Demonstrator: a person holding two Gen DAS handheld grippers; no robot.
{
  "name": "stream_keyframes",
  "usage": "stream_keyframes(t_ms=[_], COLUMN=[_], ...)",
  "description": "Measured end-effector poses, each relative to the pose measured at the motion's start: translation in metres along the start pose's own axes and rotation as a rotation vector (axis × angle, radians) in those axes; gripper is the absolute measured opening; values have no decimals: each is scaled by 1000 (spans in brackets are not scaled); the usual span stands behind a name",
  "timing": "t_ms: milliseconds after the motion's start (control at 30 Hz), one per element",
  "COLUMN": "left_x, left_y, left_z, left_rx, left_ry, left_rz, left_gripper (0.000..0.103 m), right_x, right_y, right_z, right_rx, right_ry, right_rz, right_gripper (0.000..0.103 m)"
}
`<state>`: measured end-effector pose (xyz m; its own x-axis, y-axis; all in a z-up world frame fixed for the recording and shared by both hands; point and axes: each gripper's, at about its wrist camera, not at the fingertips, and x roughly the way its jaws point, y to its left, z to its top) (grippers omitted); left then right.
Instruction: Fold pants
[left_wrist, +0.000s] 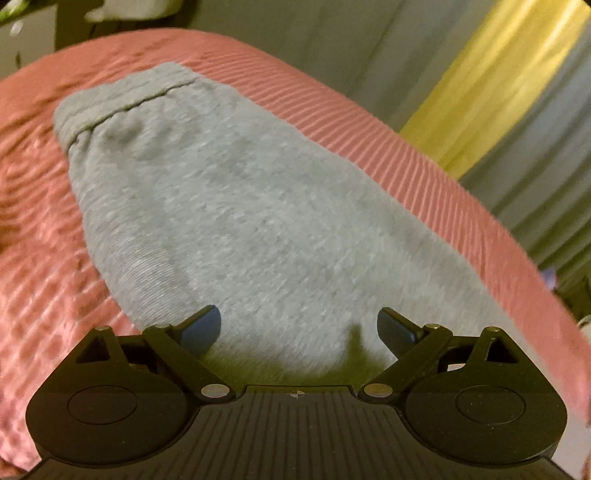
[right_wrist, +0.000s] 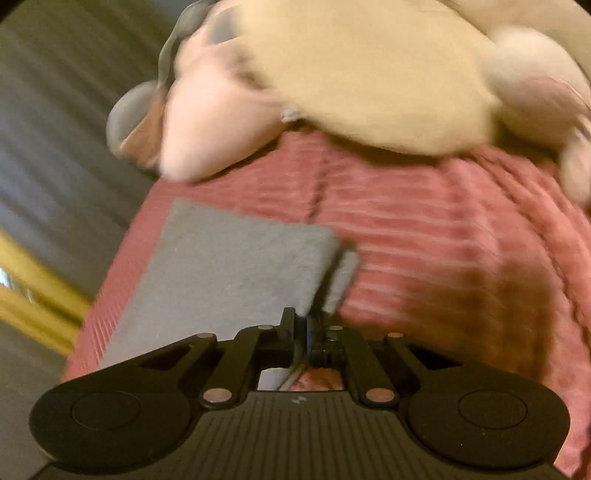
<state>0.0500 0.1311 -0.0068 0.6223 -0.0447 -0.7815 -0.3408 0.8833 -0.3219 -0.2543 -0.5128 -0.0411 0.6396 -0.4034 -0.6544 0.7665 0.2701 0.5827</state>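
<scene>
Grey pants (left_wrist: 236, 206) lie lengthwise on a pink ribbed bedspread (left_wrist: 40, 280), the waistband (left_wrist: 122, 92) at the far end. My left gripper (left_wrist: 298, 326) is open, its blue pads (left_wrist: 201, 328) spread just above the near end of the fabric, holding nothing. In the right wrist view the pants (right_wrist: 229, 273) show as a flat grey panel left of centre. My right gripper (right_wrist: 306, 332) is shut on the pants' right edge, next to the waistband strip (right_wrist: 341, 280). The view is motion-blurred.
A large cream and pink plush toy (right_wrist: 351, 74) lies at the far end of the bedspread (right_wrist: 461, 240). The bed edge runs along the pants' side, with grey and yellow curtains (left_wrist: 498, 92) beyond it.
</scene>
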Motion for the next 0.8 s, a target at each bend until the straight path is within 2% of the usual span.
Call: stream_keyframes(t_ms=[100, 133, 233, 300, 400, 433, 500, 633, 700, 767, 800], left_x=[4, 4, 3, 2, 4, 2, 0, -3, -7, -13, -16], left_y=[-3, -2, 1, 3, 1, -1, -3, -11, -13, -12, -12], left_z=[0, 0, 0, 0, 1, 0, -1, -2, -1, 1, 3], left_rx=[15, 11, -3, -10, -11, -11, 0, 45, 60, 58, 54], left_ry=[6, 7, 8, 7, 0, -6, -15, -34, -56, -107, -133], left_rz=[2, -2, -12, -16, -17, -20, -34, -29, -31, -18, -4], left_gripper=[99, 100, 100, 100, 100, 100, 100, 100, 100, 100, 100], right_x=[-9, -9, 0, 13, 17, 16, 12, 12, 14, 11, 8], right_y=[2, -2, -16, -17, -11, -8, -4, 1, 0, 3, 7], right_z=[2, 4, 8, 6, 5, 5, 2, -6, -7, -4, -4], right_rx=[-51, -33, 82, 108, 91, 76, 61, 8, 2, -23, -56], right_ry=[-45, -36, 12, 39, 21, 13, -31, -78, -63, -65, -89], right_rz=[-49, -41, 35, 31, 37, 59, 99, 38, -9, -106, -156], right_gripper=[21, 30, 43, 53, 50, 29, 10, 10, 10, 19, 31])
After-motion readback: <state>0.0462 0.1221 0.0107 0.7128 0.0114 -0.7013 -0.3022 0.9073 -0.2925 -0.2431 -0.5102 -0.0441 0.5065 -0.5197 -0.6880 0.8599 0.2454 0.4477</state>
